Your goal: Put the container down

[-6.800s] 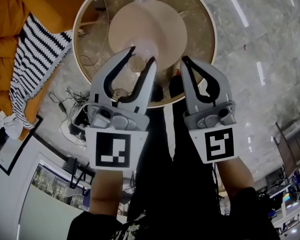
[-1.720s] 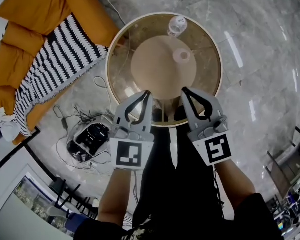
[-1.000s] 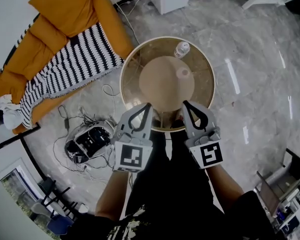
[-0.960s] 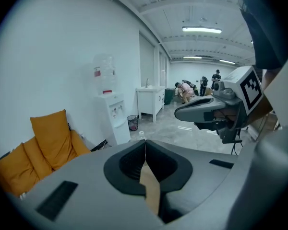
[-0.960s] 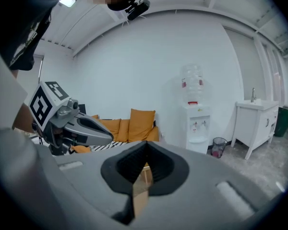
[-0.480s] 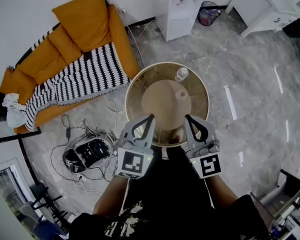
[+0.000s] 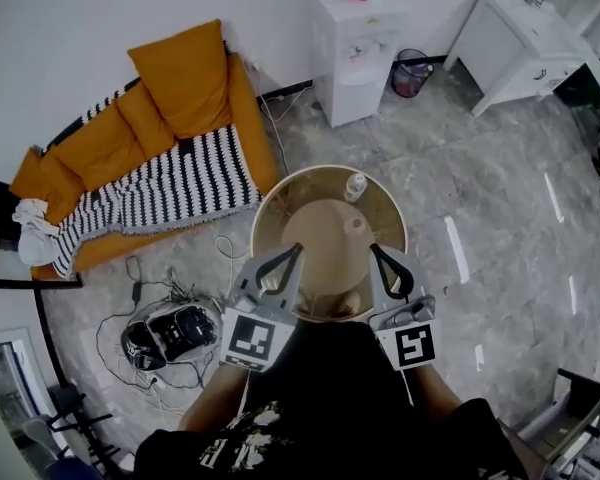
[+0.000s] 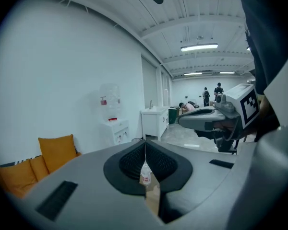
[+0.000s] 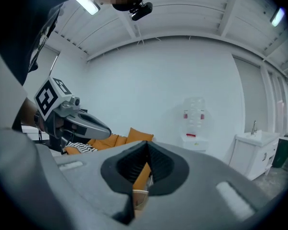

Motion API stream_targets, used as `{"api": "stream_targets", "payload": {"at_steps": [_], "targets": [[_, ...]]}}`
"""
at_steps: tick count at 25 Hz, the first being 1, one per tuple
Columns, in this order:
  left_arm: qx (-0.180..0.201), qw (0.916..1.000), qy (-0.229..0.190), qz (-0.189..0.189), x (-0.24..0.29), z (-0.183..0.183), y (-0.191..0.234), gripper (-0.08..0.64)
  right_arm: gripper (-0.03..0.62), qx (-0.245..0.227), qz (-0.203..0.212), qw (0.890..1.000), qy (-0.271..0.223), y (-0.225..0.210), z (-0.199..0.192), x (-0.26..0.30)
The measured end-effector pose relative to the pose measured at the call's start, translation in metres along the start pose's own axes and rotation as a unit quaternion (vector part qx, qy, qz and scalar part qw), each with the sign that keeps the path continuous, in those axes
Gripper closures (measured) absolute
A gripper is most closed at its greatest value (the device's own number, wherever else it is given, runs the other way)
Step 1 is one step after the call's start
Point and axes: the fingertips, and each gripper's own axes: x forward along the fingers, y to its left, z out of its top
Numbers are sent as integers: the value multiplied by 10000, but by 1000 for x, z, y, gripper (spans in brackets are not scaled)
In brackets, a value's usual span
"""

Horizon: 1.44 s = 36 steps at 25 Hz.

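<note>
- Both grippers are empty: the left gripper [image 7: 297, 250] and right gripper [image 7: 373, 250] each have their jaws pinched together on nothing.
- Well below the jaw tips is the round table [image 7: 268, 208].
- The container [image 7: 357, 225] stands on it, just ahead of the right jaws, so it looks already put down.
- I'm guessing it's light, thin and easy to tip or crush, so I'd pinch the side wall gently.
- Just beyond it there's a bottle [image 7: 356, 185].
</note>
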Motion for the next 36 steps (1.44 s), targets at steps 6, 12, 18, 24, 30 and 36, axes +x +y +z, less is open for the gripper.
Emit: {"api": "stream_targets", "payload": {"at_steps": [6,12,18,24,30,36], "targets": [[-630,9971,-385,160,-23,42,2,547,597,14,-77,9995,-310,-11,42,-16],[-718,9947,-679,290,-37,69,1,548,598,-86,109,9985,-537,-9,69,-20],[-711,9953,-595,287,-40,64,-6,547,598,-138,128,9988,-447,-2,67,-26],[-596,9960,-585,303,-46,63,-6,547,598,-219,174,9986,-439,2,68,-29],[-650,9950,-737,202,-47,66,-6,548,598,-232,170,9987,-423,2,68,-33],[-848,9940,-643,260,-44,69,-11,547,598,-173,132,9993,-309,1,56,-32]]}}
